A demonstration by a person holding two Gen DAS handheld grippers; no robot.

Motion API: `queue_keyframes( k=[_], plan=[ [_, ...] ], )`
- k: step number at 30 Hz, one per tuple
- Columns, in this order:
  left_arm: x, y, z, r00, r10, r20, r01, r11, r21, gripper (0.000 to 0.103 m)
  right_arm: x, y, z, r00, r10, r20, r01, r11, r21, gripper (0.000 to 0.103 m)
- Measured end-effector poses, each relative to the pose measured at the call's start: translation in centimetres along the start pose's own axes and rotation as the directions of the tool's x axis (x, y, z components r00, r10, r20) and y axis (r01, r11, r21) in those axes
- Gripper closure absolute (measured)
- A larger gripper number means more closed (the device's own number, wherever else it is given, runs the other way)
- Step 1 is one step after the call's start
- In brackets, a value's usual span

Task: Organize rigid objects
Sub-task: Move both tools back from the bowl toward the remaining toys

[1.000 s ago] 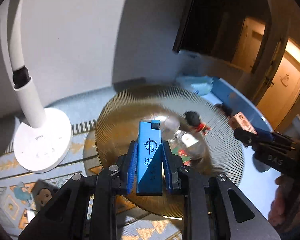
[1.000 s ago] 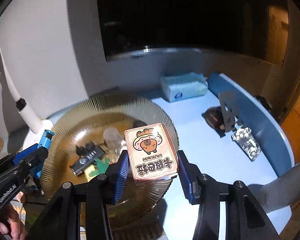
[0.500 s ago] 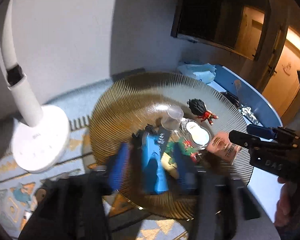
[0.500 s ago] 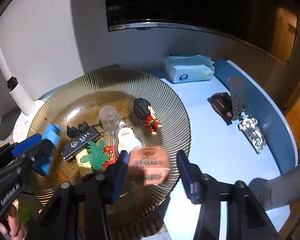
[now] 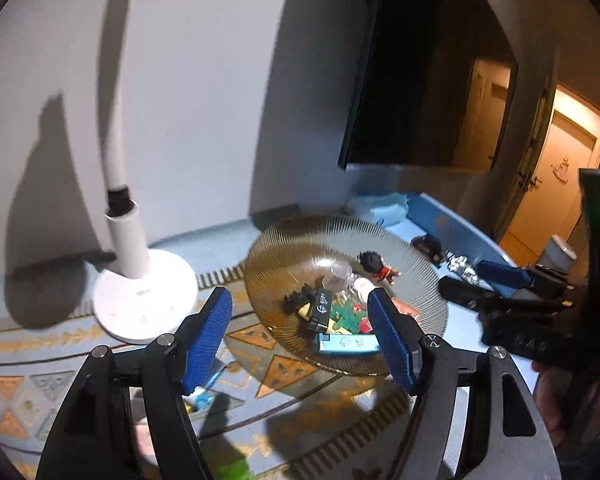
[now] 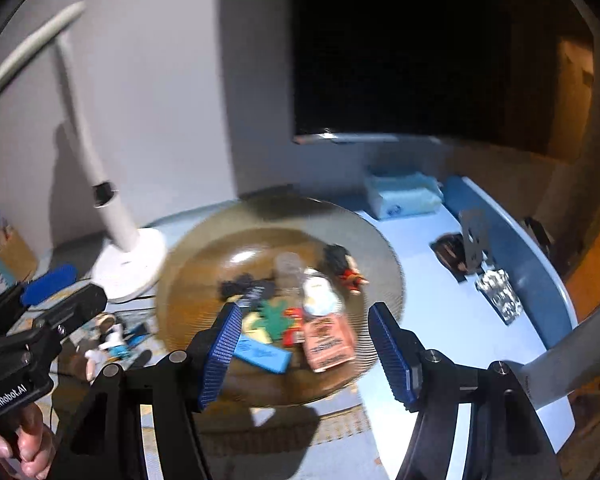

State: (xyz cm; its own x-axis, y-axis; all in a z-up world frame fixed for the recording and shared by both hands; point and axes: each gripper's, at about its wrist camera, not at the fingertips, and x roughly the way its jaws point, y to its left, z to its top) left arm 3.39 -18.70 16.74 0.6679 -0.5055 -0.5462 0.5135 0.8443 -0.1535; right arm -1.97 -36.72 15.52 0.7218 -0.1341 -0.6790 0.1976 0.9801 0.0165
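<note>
Lighter [image 5: 348, 343] and card box [image 6: 329, 338] lie in the ribbed amber glass plate [image 5: 412, 252].
Flat blue lighter lies crosswise at the near rim; the pink box, print unreadable, points away. Left gripper [image 5: 300, 338] and right gripper [image 6: 304, 354] hover empty, ridged blue jaws opening; "GenRobot.AI" marks the left.

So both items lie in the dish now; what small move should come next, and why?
Probably swing the left tool, its jaws opening and empty, toward the small toys on the patterned mat. The blue rectangular box and pink card box already rest in the ribbed amber glass dish.
</note>
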Motion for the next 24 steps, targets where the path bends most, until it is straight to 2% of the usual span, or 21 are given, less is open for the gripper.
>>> queue_keyframes(
  k=[3,6,8,15,19,21,24],
  plan=[
    [-3.0,0.4,0.2,0.999,0.014,0.045,-0.015,1.0,0.01,0.034,-2.1,2.6,-0.1,0.999,0.015,0.036,-0.013,0.999,-0.048,0.038],
    [-5.9,1.0,0.2,0.996,0.023,0.086,-0.024,1.0,0.011,0.034,-3.5,4.6,-0.2,0.998,0.028,0.061,-0.022,0.996,-0.082,0.03],
    [-7.7,1.5,0.0,0.993,0.034,0.113,-0.035,0.999,0.004,0.029,-4.7,6.0,-0.4,0.996,0.037,0.086,-0.028,0.994,-0.107,0.025],
    [-12.8,3.1,-0.8,0.982,0.039,0.183,-0.039,0.999,0.002,0.028,-7.6,10.1,-1.4,0.989,0.066,0.129,-0.04,0.98,-0.196,0.024],
    [-16.5,4.4,-1.4,0.969,0.073,0.238,-0.074,0.997,-0.004,0.026,-8.7,12.0,-2.0,0.986,0.096,0.135,-0.061,0.968,-0.243,0.024],
    [-18.0,5.4,-1.9,0.962,0.081,0.261,-0.079,0.997,-0.021,0.02,-9.3,12.9,-2.5,0.983,0.127,0.134,-0.087,0.958,-0.274,0.024],
    [-19.7,7.5,-3.4,0.956,0.1,0.276,-0.086,0.994,-0.062,0.02,-9.7,13.4,-3.0,0.975,0.184,0.124,-0.144,0.95,-0.278,0.024]
  ],
)
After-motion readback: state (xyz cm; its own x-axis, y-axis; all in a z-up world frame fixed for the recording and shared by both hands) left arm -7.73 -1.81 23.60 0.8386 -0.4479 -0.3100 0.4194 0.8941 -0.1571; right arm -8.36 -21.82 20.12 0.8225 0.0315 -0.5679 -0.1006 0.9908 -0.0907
